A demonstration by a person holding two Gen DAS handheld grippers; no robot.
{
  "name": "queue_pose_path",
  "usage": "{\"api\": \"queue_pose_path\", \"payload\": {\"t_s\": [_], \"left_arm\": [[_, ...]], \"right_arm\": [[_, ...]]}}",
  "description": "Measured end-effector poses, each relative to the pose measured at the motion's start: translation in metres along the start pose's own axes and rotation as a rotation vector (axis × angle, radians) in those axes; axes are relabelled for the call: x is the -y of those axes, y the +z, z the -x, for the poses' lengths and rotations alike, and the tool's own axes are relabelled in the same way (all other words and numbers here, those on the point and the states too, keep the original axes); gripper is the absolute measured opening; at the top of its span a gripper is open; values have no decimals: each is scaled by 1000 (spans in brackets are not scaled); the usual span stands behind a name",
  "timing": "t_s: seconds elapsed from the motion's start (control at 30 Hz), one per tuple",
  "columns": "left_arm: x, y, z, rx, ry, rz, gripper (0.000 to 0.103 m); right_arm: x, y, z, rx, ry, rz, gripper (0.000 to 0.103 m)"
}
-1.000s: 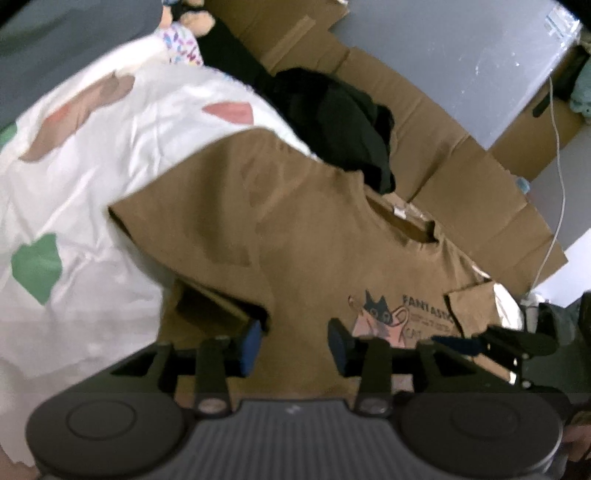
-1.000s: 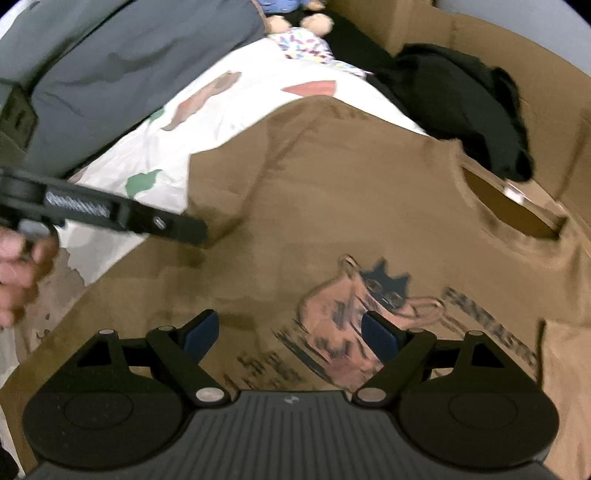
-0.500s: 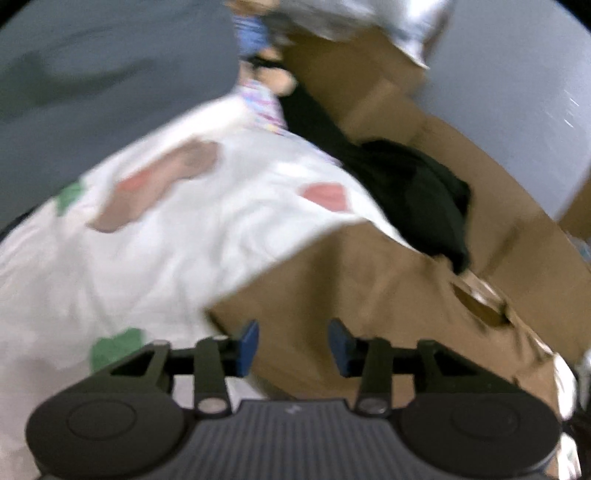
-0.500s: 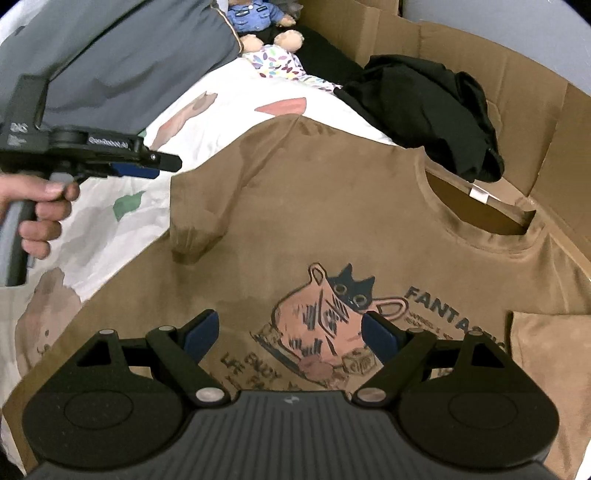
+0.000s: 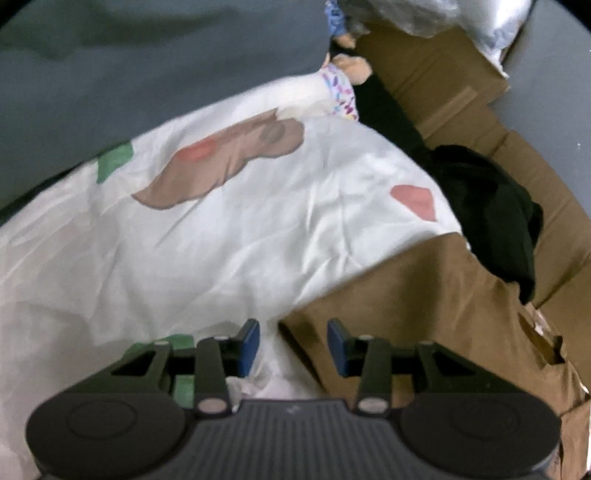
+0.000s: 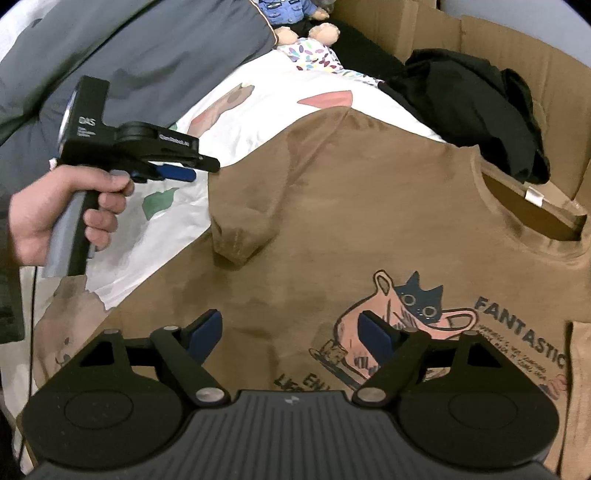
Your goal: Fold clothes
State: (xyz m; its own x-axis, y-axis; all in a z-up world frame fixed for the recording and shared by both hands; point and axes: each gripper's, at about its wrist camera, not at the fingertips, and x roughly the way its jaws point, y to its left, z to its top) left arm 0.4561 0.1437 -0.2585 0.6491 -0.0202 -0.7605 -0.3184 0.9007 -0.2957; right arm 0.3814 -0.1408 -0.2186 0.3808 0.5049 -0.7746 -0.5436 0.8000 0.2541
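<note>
A brown T-shirt (image 6: 369,206) with a cat print lies face up on a white patterned sheet (image 5: 221,236); its left sleeve (image 6: 240,236) is folded in over the body. In the left wrist view the brown T-shirt (image 5: 436,295) fills the lower right. My left gripper (image 5: 293,341) hovers open over the sleeve's edge, holding nothing. Seen from the right wrist, the left gripper (image 6: 184,168) is held by a hand (image 6: 55,214) just left of the shirt. My right gripper (image 6: 291,332) is open above the shirt's lower front, empty.
A black garment (image 6: 476,107) is heaped past the shirt's collar, against flattened cardboard (image 6: 480,33). A grey blanket (image 6: 129,55) covers the far left. Stuffed toys (image 6: 295,22) sit at the head of the bed.
The left gripper has let the sleeve lie folded on the shirt and drawn back left, now over the sheet at the shirt's edge. The right gripper has lifted back slightly, still open.
</note>
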Motion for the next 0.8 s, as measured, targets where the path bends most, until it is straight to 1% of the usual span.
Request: {"api": "queue_pose_path", "payload": {"t_s": [0.1,0.17,0.2,0.23,0.27,0.3,0.37,0.43,0.5,0.57,0.7,0.8], "left_arm": [[-1,-3,-13,-24,-11,22,43],[4,-6,-18,-23,4,-13,44],[6,-6,-18,-18,11,-30,42],[7,-5,-19,-16,14,-32,39],[8,-4,-19,-17,10,-29,25],[7,-3,-19,-20,0,-25,8],[7,-2,-17,-25,-42,-15,7],[8,-2,-12,-18,-55,-17,6],[10,1,-2,-10,-95,-2,6],[15,4,6,-4,-135,-13,6],[40,6,27,-8,-266,-36,6],[63,3,37,-25,-335,-73,6]], "right_arm": [[2,-2,-2,1,8,-8,82],[3,-2,-2,4,8,-10,82],[4,-2,-1,6,7,-11,82],[5,-2,-1,8,6,-12,82],[6,-2,0,10,5,-12,82],[7,-2,1,11,4,-13,82],[9,-2,2,15,3,-15,81],[10,-2,3,19,1,-16,81],[12,-2,4,22,-1,-18,80],[13,0,4,32,-1,-18,80],[10,14,4,77,6,-17,80],[8,24,3,110,11,-16,80]]}}
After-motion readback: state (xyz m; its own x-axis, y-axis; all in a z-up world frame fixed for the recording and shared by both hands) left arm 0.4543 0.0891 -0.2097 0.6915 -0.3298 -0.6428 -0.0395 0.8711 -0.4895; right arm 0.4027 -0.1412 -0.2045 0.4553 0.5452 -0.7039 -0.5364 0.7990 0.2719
